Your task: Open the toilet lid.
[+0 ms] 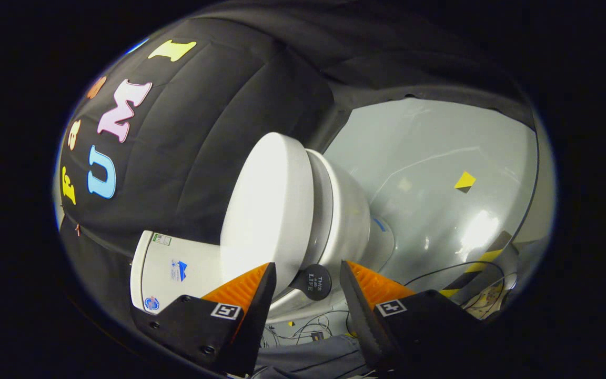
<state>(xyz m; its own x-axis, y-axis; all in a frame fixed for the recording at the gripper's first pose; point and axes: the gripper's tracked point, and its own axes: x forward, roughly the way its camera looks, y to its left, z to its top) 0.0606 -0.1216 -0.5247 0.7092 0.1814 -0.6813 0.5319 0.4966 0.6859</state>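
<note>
**A:** What is in front of the camera?

**B:** A white toilet [334,210] stands on a pale, shiny floor [440,173], against the booth's black cloth wall [203,131]. The view is rolled sideways, so the toilet appears tipped over. Its lid [266,210] is a smooth white oval, lying down on the seat and bowl. The tank [177,268] shows just beside the lid's hinge end.

**A:** And the gripper?

**B:** The gripper [307,287] has its fingers spread apart with nothing between them. A small round dark tab [314,281] juts out from the lid's front edge and sits in the gap just ahead of the fingertips. One finger [250,289] overlaps the lid's face; I cannot tell whether it touches.

**A:** How would the lid handle?

**B:** It looks like rigid, glossy plastic: probably light, stiff, slick, and swinging on a hinge by the tank. The tab seems the natural place to take hold, since the lid's smooth face gives little purchase.

**A:** The hand's pose?

**B:** The gripper points at the toilet's front end, rolled to one side, roughly level with the lid's edge. Cables [308,326] lie on the floor near the toilet's base, and grey cloth [313,360], perhaps a trouser leg, shows between the gripper's bodies.
</note>
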